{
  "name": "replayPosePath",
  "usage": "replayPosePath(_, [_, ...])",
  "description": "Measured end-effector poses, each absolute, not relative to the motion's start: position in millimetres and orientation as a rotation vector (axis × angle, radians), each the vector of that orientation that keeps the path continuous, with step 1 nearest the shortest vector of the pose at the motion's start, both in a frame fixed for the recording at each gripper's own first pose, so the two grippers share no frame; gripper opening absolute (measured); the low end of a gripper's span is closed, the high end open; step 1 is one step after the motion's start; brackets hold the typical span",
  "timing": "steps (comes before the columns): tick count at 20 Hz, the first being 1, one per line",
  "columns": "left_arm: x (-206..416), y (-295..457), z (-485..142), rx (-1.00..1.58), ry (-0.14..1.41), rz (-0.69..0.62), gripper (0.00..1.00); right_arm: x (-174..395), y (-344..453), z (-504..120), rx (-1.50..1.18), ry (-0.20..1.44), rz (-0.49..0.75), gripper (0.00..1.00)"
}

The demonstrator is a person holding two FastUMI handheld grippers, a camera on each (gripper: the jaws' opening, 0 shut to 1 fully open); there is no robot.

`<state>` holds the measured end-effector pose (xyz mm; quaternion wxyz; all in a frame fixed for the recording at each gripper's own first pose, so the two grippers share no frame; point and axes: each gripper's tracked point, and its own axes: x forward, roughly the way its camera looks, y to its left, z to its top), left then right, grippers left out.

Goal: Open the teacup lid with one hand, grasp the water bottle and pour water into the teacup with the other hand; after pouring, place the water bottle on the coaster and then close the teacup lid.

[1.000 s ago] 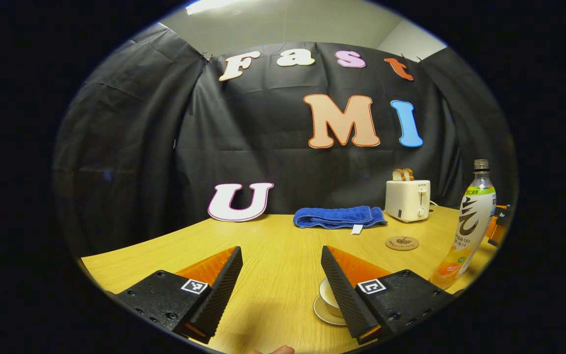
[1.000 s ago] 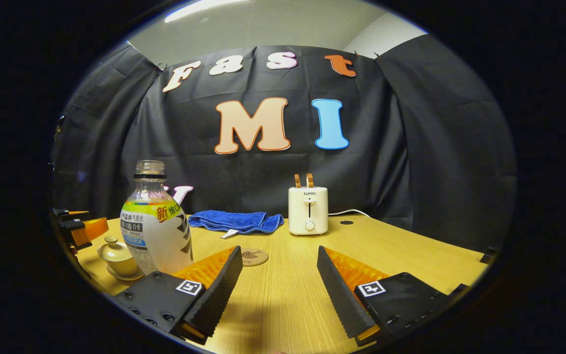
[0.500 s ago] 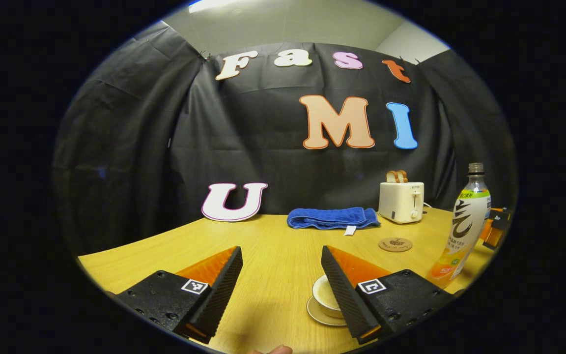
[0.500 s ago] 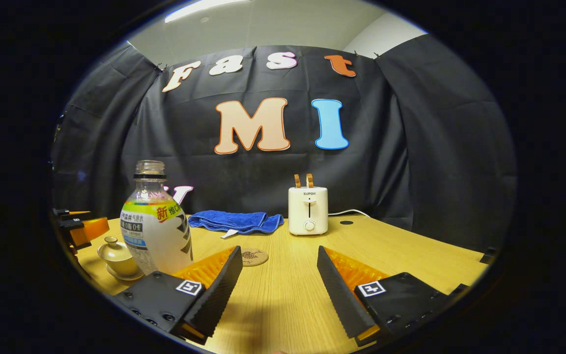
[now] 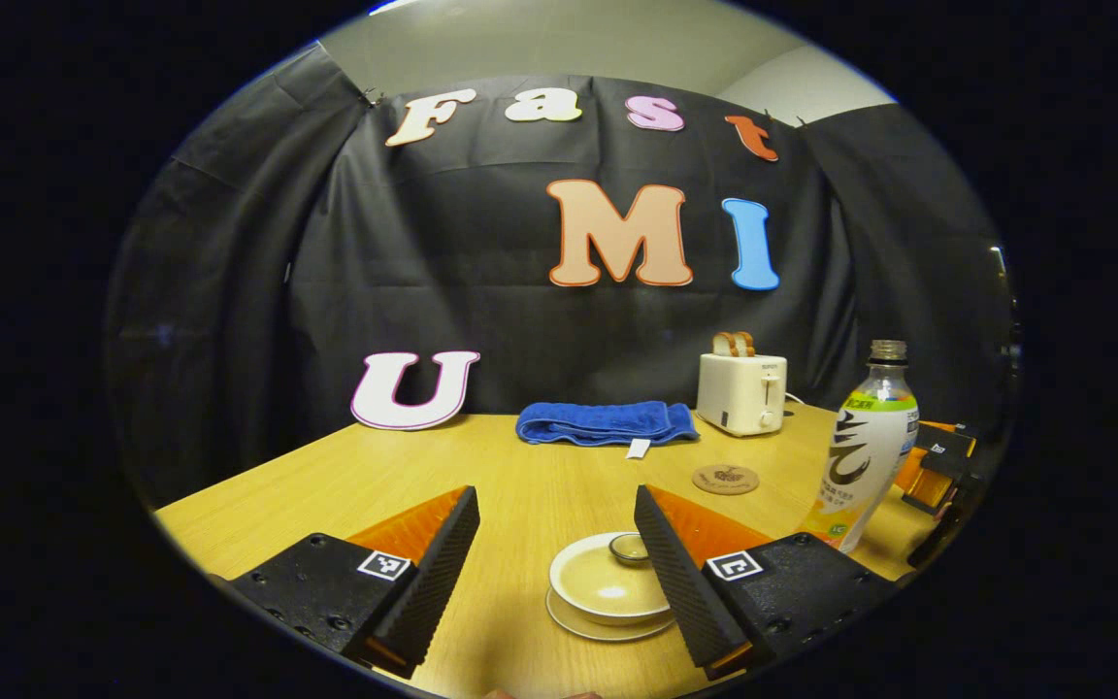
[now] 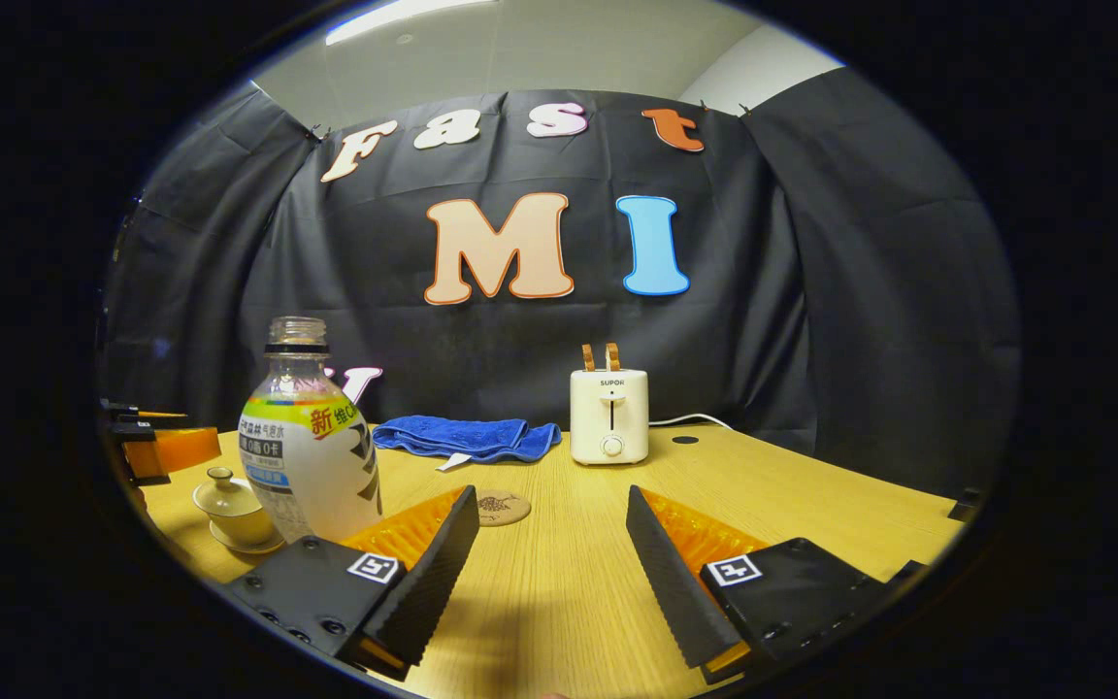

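The cream teacup (image 5: 603, 582) stands on its saucer with the lid on, the lid's knob (image 5: 629, 549) close to one finger. My left gripper (image 5: 554, 500) hovers open just above and in front of it, the cup low between the fingers and partly hidden by one. The open-topped water bottle (image 5: 865, 442) stands upright to the right, beside the round coaster (image 5: 725, 479). In the right gripper view the bottle (image 6: 307, 437) rises left of my open right gripper (image 6: 549, 500), with the teacup (image 6: 229, 505), the left gripper (image 6: 161, 449) and the coaster (image 6: 503, 507) nearby.
A white toaster (image 5: 741, 393) holding toast and a folded blue towel (image 5: 606, 424) sit at the back of the wooden table (image 5: 345, 476). The toaster (image 6: 608, 413) and towel (image 6: 462, 437) also stand behind the coaster. The right gripper (image 5: 937, 466) waits beyond the bottle.
The left gripper has shifted right toward the teacup, which now lies between its fingers with the lid in sight. The right gripper has stayed put.
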<state>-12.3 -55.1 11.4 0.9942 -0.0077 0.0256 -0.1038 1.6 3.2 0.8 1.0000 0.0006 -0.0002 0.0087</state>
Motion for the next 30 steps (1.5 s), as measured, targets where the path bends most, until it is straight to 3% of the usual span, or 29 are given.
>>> replayPosePath(9, [-18.4,-80.3,-18.8,0.016,0.197,-0.307,0.94,1.8,3.7,0.2,0.001,-0.001,0.017,0.94])
replayPosePath(13, [-16.9,-83.1,-27.5,0.023,0.241,-0.315,0.88,2.6,3.7,0.4,0.001,-0.001,0.020,0.98])
replayPosePath(19, [-13.0,-87.5,-29.3,0.034,0.255,-0.321,0.69,2.2,4.8,0.6,0.001,-0.001,0.026,0.98])
replayPosePath(26, [-9.0,-90.8,-25.7,0.060,0.230,-0.333,0.35,2.4,4.6,0.2,0.001,0.000,0.026,0.98])
replayPosePath(29, [-8.6,-93.0,-25.7,0.089,0.219,-0.342,0.28,2.1,4.1,0.5,0.002,0.001,0.026,0.94])
replayPosePath(30, [-8.3,-93.3,-25.9,0.096,0.217,-0.345,0.27,2.6,3.8,0.5,0.002,0.000,0.023,0.98])
